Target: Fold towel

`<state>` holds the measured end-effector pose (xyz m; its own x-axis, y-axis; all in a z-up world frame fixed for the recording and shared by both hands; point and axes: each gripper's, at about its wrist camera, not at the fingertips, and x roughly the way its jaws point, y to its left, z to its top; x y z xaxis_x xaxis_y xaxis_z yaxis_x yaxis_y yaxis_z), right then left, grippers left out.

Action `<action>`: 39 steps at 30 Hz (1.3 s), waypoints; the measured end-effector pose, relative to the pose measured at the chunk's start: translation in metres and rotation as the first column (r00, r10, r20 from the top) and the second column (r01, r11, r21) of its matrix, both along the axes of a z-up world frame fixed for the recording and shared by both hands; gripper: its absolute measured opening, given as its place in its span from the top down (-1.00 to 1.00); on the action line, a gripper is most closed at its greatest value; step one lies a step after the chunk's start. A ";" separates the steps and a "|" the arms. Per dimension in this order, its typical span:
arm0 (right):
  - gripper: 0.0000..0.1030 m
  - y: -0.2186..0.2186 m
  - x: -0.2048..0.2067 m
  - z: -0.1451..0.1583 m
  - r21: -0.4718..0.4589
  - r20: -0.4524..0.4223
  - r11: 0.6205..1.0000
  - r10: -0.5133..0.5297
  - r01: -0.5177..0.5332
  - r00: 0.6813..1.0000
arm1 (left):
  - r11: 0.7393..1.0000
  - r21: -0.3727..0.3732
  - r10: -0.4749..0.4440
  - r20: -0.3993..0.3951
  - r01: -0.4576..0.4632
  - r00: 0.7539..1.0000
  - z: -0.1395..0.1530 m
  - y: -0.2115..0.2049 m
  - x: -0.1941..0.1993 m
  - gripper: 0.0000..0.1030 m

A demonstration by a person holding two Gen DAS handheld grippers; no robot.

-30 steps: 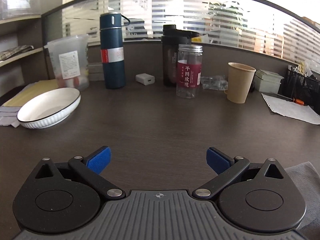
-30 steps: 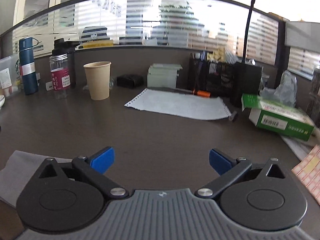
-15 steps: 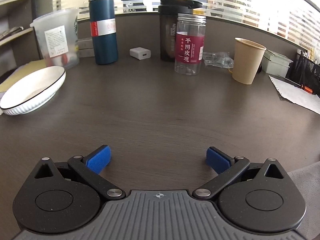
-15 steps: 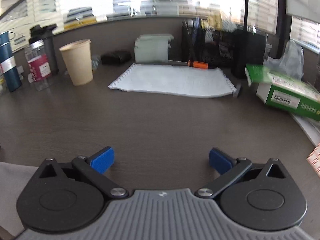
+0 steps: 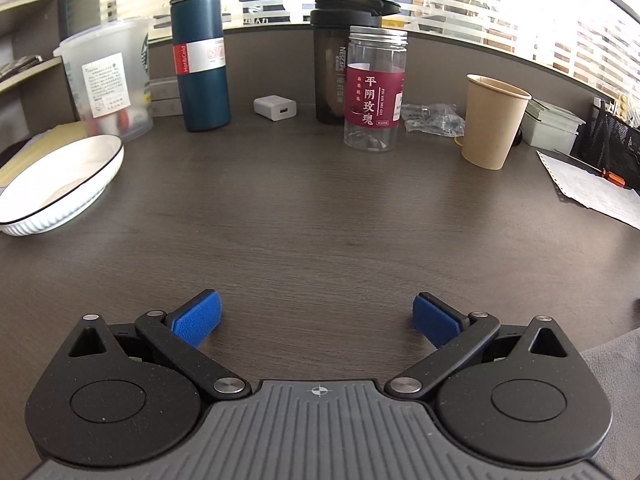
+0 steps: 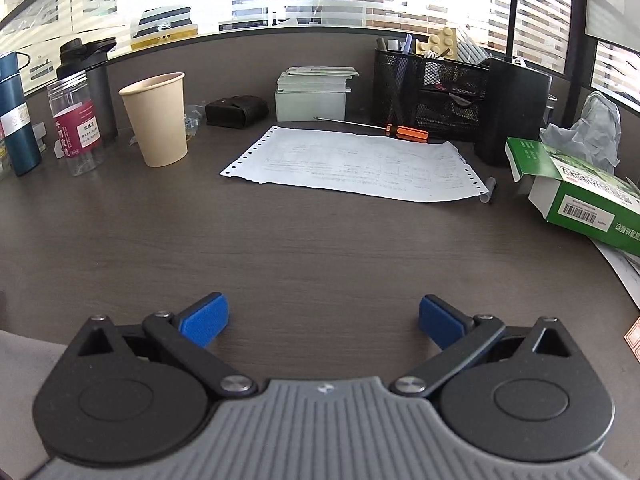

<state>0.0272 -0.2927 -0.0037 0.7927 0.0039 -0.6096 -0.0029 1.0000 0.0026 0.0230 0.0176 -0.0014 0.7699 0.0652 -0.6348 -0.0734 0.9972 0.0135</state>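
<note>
The grey towel lies on the dark wooden desk between the two grippers. Only its edge shows: at the lower right of the left wrist view (image 5: pixel 618 376) and at the lower left of the right wrist view (image 6: pixel 28 376). My left gripper (image 5: pixel 316 318) is open and empty, with bare desk between its blue pads, left of the towel. My right gripper (image 6: pixel 324 318) is open and empty, right of the towel. Most of the towel is hidden behind the gripper bodies.
Along the back stand a white bowl (image 5: pixel 56 188), plastic cup (image 5: pixel 108 80), blue flask (image 5: pixel 200 48), red-labelled jar (image 5: pixel 374 92), paper cup (image 6: pixel 156 120), a paper sheet (image 6: pixel 348 164), screwdriver (image 6: pixel 404 132), mesh organiser (image 6: pixel 428 92) and green box (image 6: pixel 580 196).
Both cameras have tilted down and moved forward towards the back of the desk. The items at the back look nearer. Both grippers stay open.
</note>
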 end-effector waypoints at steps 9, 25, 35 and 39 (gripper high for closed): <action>-1.00 0.003 0.000 0.000 0.002 -0.001 1.000 0.026 -0.026 1.000 | 1.000 0.000 -0.020 0.000 0.020 1.000 0.000 -0.005 -0.001 -1.00; -1.00 0.005 -0.004 0.000 0.003 0.000 1.000 -0.016 0.016 1.000 | 1.000 -0.001 -0.018 0.000 0.018 1.000 -0.001 -0.005 -0.002 -1.00; -1.00 0.003 0.000 0.000 0.003 0.001 0.999 -0.032 0.032 0.999 | 1.000 -0.005 -0.017 0.001 0.017 1.000 0.000 -0.005 -0.003 -1.00; -1.00 0.003 0.000 0.000 0.003 0.001 0.999 -0.035 0.035 0.999 | 1.000 -0.005 -0.017 0.001 0.017 1.000 0.000 -0.005 -0.003 -1.00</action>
